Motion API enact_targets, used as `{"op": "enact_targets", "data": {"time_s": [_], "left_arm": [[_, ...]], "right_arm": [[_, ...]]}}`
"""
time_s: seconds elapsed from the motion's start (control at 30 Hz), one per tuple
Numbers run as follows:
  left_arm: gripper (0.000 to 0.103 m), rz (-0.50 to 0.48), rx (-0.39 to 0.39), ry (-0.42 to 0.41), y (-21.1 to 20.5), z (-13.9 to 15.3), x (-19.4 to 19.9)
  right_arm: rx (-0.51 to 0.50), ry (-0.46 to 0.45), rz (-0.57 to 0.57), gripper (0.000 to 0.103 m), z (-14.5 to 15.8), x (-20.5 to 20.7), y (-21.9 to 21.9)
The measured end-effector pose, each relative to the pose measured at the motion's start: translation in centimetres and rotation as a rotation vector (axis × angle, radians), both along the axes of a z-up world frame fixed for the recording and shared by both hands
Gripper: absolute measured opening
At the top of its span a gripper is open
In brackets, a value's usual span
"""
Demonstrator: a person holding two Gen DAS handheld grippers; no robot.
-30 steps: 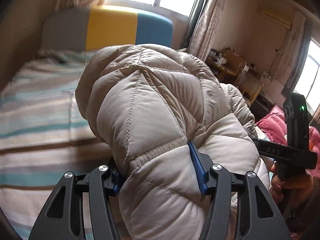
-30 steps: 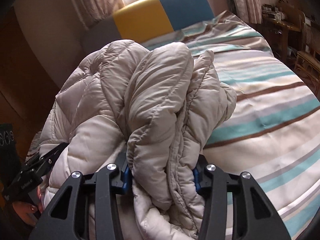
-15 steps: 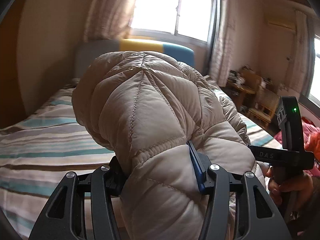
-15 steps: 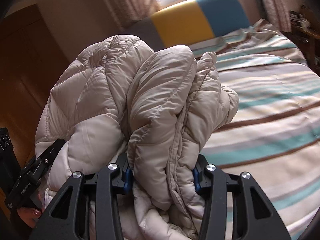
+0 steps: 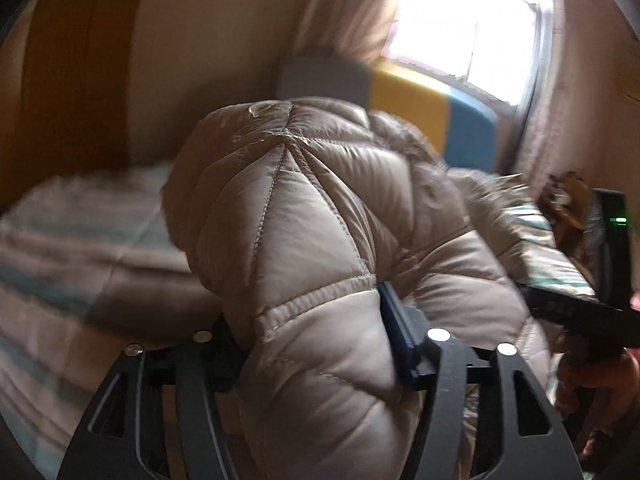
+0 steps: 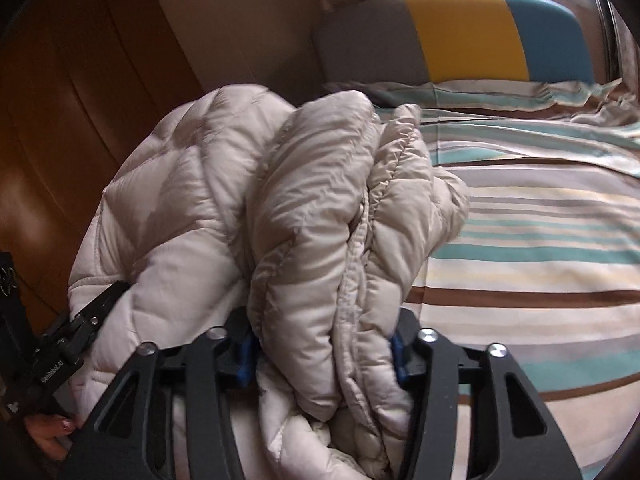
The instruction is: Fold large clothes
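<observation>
over striped bed (image 6: 540,240), puffy jacket (image 6: 320,208) bunched between both clamping tools, left tool (image 5: 316,332), right tool (image 6: 322,344)

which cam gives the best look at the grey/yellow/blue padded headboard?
Right wrist view: the grey, yellow and blue padded headboard is sharp, with all three panels unobstructed above the striped bed. In the left wrist view the headboard is motion-blurred and its lower part is hidden behind the beige quilted down jacket.

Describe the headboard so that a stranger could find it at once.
Follow the striped bed to its far end, under the window. The headboard stands there against the wall. Only it carries three plain blocks of colour: grey, yellow, blue.
</observation>
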State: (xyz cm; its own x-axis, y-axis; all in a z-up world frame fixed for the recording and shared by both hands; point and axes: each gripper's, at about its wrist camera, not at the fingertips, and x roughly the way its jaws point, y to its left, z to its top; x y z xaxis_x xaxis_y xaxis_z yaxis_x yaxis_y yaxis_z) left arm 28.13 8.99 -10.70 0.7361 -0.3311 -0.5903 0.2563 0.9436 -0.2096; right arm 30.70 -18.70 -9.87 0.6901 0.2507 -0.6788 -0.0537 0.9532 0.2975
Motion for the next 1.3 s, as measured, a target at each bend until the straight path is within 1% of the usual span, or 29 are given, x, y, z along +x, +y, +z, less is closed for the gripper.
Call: {"op": "enact_targets", "data": {"time_s": [0.03,0.07,0.1,0.13,0.2,0.23,0.33,0.37,0.4,0.43,0.47,0.5,0.53,0.6,0.63,0.67,0.73,0.77,0.83,0.87,0.97,1.0,1.03,1.07,1.1,1.13,1.17,1.23,1.3], "left_arm": [[0.069,0.022,-0.033,0.04,1.0,-1.3,0.3],[0.073,0.033,-0.065,0.047,1.5,-1.8,0.4],[0.074,0.042,-0.084,0.041,1.9,-2.2,0.1],[0.076,0.044,-0.076,0.028,1.7,-2.4,-0.4],[0.076,0.046,-0.023,-0.007,1.2,-2.5,-1.5],[0.076,0.05,-0.011,-0.011,1.0,-2.3,-1.9],[0.078,0.101,0.01,-0.007,0.6,-0.8,-3.1],[0.078,0.13,0.014,-0.028,0.4,0.1,-3.9],[0.08,0.149,0.007,-0.074,0.2,1.0,-4.9],[0.086,0.15,-0.002,-0.117,-0.3,1.7,-5.8],[0.089,0.14,0.005,-0.136,-0.7,2.0,-6.2],[0.089,0.126,0.038,-0.144,-1.5,2.2,-6.4],[0.089,0.114,0.101,-0.134,-2.7,1.9,-6.1],[0.089,0.101,0.19,-0.107,-3.7,0.3,-5.3],[0.089,0.105,0.217,-0.097,-4.0,-0.7,-4.9],[0.089,0.106,0.221,-0.08,-3.9,-1.5,-4.4],[0.09,0.109,0.209,-0.038,-3.3,-2.8,-3.7],[0.09,0.111,0.21,-0.032,-3.6,-3.1,-3.4],[0.09,0.109,0.23,-0.021,-3.7,-3.2,-3.3],[0.09,0.108,0.235,-0.014,-3.9,-3.1,-3.3],[0.091,0.118,0.218,0.008,-3.5,-2.3,-3.5],[0.093,0.13,0.208,0.014,-3.4,-1.9,-3.8],[0.1,0.145,0.2,0.02,-3.6,-1.6,-4.3],[0.1,0.175,0.181,0.034,-3.2,-1.3,-4.7],[0.1,0.193,0.16,0.044,-2.8,-1.3,-5.1],[0.1,0.212,0.131,0.06,-2.3,-1.2,-5.7],[0.1,0.225,0.118,0.066,-2.0,-1.3,-6.2],[0.1,0.25,0.104,0.068,-1.5,-1.1,-7.4],[0.1,0.261,0.107,0.065,-1.4,-0.9,-8.5]], "right_arm": [[-0.003,0.008,-0.004,0.06,-0.6,0.2,-0.4],[0.005,0.017,-0.007,0.061,-1.1,0.4,-0.7],[0.016,0.027,-0.012,0.063,-1.8,0.6,-1.2],[0.014,0.028,-0.016,0.065,-2.1,0.5,-1.1],[0.009,0.02,-0.026,0.065,-2.5,0.0,-1.5],[0.009,0.02,-0.036,0.065,-2.6,0.4,-2.0],[0.02,0.007,-0.101,0.065,-2.1,-1.4,-2.5],[0.016,0.002,-0.112,0.065,-2.1,-1.9,-2.5],[0.006,0.003,-0.125,0.065,-2.2,-2.4,-2.7],[0.005,0.006,-0.129,0.065,-2.3,-2.8,-2.9],[0.006,0.009,-0.131,0.065,-2.5,-3.3,-2.8],[0.001,0.012,-0.131,0.065,-2.6,-4.2,-2.2],[-0.02,0.021,-0.129,0.065,-3.0,-4.0,-2.0],[-0.043,0.031,-0.13,0.065,-3.3,-4.2,-0.9],[-0.046,0.034,-0.131,0.065,-3.3,-3.8,-0.6],[-0.054,0.036,-0.13,0.065,-3.5,-3.9,0.6],[-0.088,0.029,-0.125,0.069,-4.4,-3.1,1.3],[-0.087,0.028,-0.127,0.07,-4.5,-3.4,1.1],[-0.071,0.042,-0.139,0.073,-4.9,-3.1,0.9],[-0.073,0.043,-0.14,0.074,-4.8,-4.1,0.3],[-0.08,0.028,-0.144,0.075,-3.7,-4.8,-0.2],[-0.073,0.026,-0.147,0.076,-3.2,-5.9,-0.3],[-0.06,0.024,-0.15,0.079,-2.8,-6.4,-0.5],[-0.049,0.024,-0.158,0.081,-2.4,-7.0,-0.6],[-0.037,0.021,-0.167,0.086,-2.0,-7.6,-0.7],[-0.026,0.016,-0.171,0.088,-1.6,-8.3,-0.7],[-0.016,0.01,-0.169,0.089,-1.2,-8.7,-0.7],[-0.017,0.001,-0.156,0.092,-0.4,-9.5,-1.1],[-0.042,-0.019,-0.14,0.094,0.4,-10.7,-0.6]]}}
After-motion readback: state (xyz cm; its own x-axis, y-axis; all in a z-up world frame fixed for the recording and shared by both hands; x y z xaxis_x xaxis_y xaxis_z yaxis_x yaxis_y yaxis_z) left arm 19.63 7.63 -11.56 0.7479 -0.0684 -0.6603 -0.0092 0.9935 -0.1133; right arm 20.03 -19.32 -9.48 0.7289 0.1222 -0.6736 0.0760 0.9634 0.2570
